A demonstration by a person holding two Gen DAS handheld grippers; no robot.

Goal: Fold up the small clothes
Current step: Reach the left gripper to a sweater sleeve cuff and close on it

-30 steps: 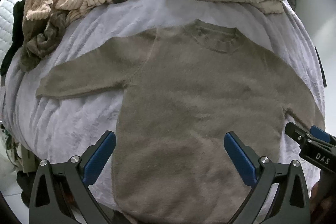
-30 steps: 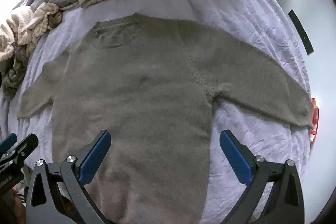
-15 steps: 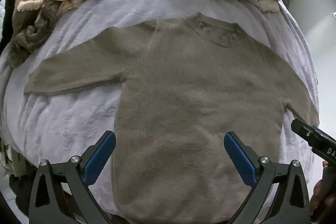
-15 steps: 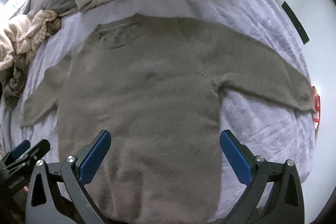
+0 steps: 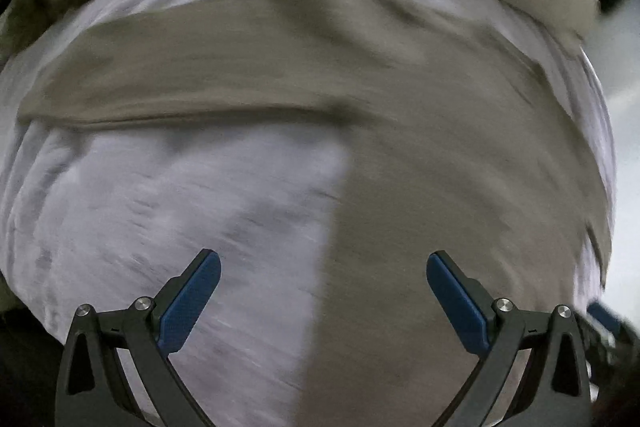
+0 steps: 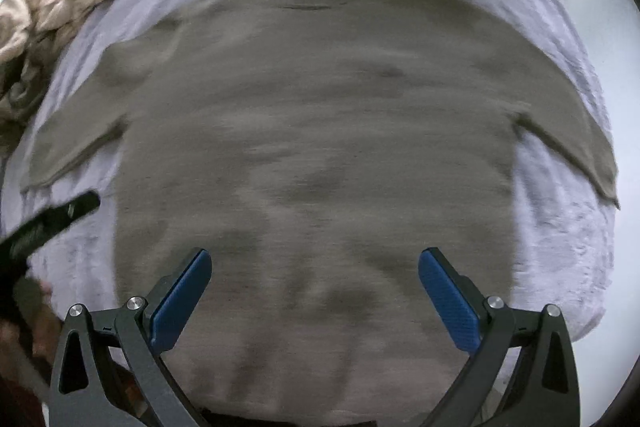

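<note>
Your sweater (image 6: pixel 320 147) lies flat on the bed (image 5: pixel 160 207), bare sheet beside both sleeves. Left tongs (image 5: pixel 323 291) straddle its side edge, right tongs (image 6: pixel 315 287) its hem; both gape, empty.

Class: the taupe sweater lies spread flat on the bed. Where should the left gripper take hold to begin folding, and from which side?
Judging by its pose, grip the cuff end of the outstretched sleeve, coming in from the sweater's outer left side. That sleeve lies flat and free on the sheet, so the open left gripper could pinch its edge.
</note>
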